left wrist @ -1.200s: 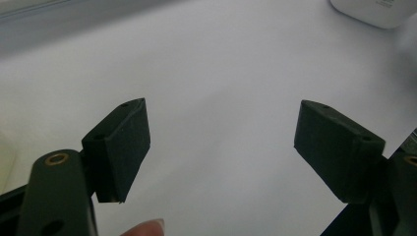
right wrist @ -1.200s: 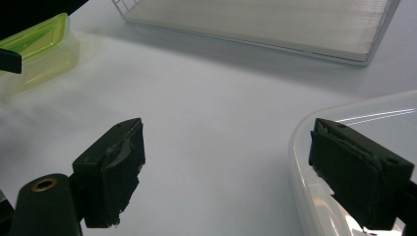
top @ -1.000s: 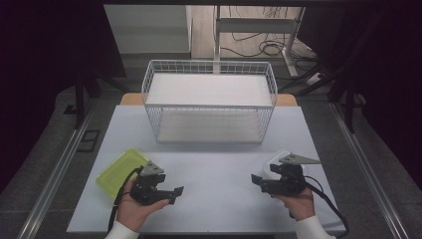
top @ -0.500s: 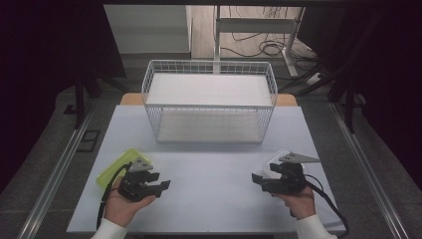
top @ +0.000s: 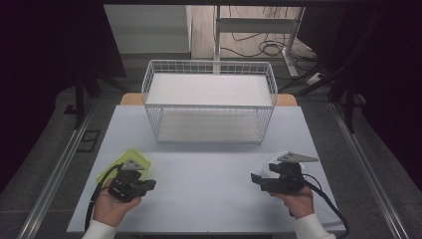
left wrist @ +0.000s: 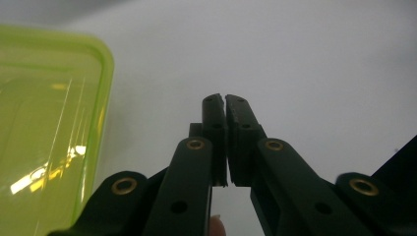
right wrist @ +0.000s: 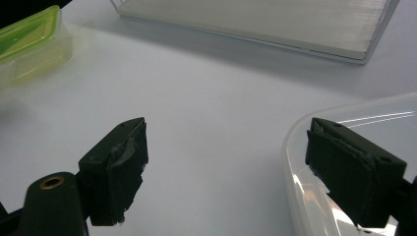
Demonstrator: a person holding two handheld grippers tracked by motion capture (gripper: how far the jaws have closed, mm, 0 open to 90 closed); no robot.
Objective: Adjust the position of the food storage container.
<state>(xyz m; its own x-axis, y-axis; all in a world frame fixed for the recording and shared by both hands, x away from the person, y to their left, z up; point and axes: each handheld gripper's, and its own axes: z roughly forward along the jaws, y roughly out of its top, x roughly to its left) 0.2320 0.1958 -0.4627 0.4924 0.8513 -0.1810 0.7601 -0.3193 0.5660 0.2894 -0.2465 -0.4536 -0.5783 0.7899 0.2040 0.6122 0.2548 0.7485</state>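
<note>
Your left gripper [left wrist: 225,105] has just clenched empty beside the green-lidded container [left wrist: 44,128], missing its rim; your right gripper [right wrist: 226,167] waits released by the clear container [right wrist: 344,162].

The left tongs [top: 148,184] have just closed on nothing (jaws together) and slid toward the table's near-left corner.

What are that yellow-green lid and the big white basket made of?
The yellow-green lid looks like glossy translucent plastic: light shines through it and bright reflections streak its surface. The basket seems to be white-coated metal wire, judging by its thin open grid walls.
</note>
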